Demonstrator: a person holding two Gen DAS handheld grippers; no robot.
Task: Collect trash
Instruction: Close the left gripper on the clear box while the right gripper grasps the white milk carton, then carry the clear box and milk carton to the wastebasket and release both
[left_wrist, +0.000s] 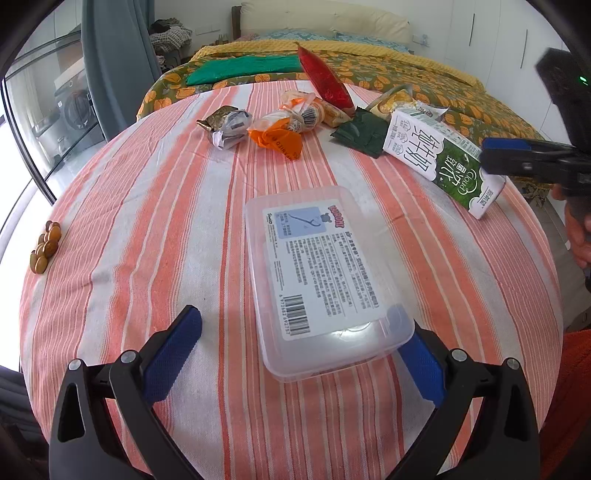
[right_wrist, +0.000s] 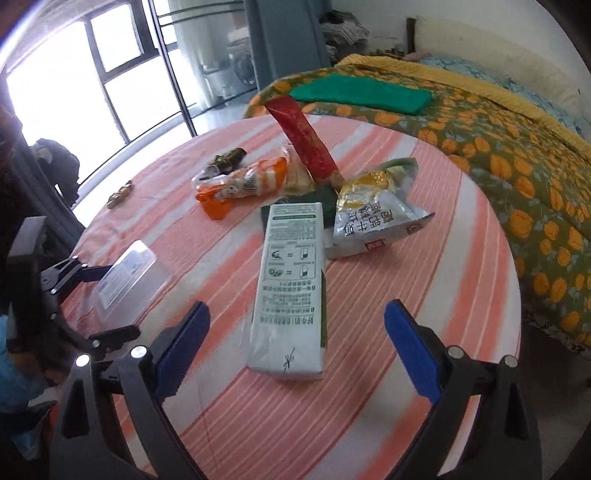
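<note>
Nearest us, our left gripper (left_wrist: 303, 354) spreads its fingers around the near end of the clear box (left_wrist: 325, 280), gripping nothing. Our right gripper (right_wrist: 297, 341) is open too, its blue pads either side of the milk carton (right_wrist: 291, 288) lying flat on the striped cloth (right_wrist: 424, 295). Beyond lie an orange wrapper (right_wrist: 240, 184), a red packet (right_wrist: 304, 142) and a silver bag (right_wrist: 373, 218).

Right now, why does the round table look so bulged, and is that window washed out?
Left wrist view: fisheye bends the table into a dome; glare glints on the clear plastic box. Right wrist view: the window is blown out white, and the milk carton looks slightly soft.
</note>
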